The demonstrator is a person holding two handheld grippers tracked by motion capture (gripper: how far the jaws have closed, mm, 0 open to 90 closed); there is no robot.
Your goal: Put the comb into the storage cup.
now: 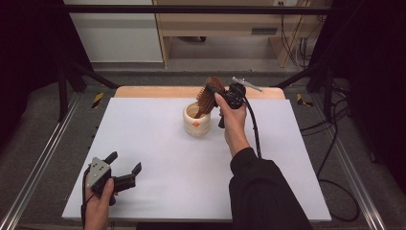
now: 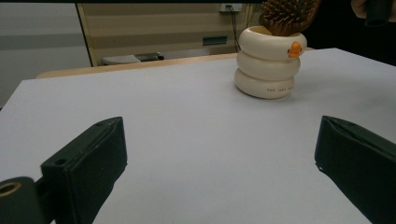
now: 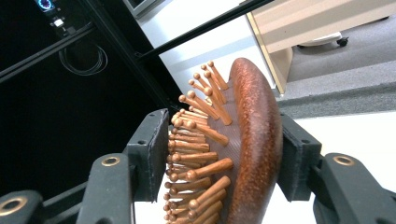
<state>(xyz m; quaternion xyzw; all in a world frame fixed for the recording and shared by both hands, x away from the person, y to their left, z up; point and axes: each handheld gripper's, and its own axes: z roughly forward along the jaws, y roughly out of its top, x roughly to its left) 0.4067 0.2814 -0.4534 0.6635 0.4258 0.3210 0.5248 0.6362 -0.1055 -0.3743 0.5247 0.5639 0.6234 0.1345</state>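
A cream ribbed cup (image 1: 197, 120) with an orange mark stands at the back middle of the white mat; the left gripper view shows the cup (image 2: 268, 65) ahead to the right. A brown wooden hairbrush (image 1: 208, 97) leans handle-down into the cup, its head above the rim. My right gripper (image 1: 221, 94) is shut on the brush head; in the right gripper view the hairbrush (image 3: 243, 149) is clamped between the jaws, pins against the left pad. My left gripper (image 1: 125, 167) rests open at the mat's front left, nothing between its fingers (image 2: 86, 163).
The white mat (image 1: 158, 158) covers a wooden table (image 1: 153, 91) framed by metal rails. A black cable (image 1: 253, 129) trails from the right gripper along the forearm. Wooden furniture (image 1: 215, 28) stands beyond the table on the floor.
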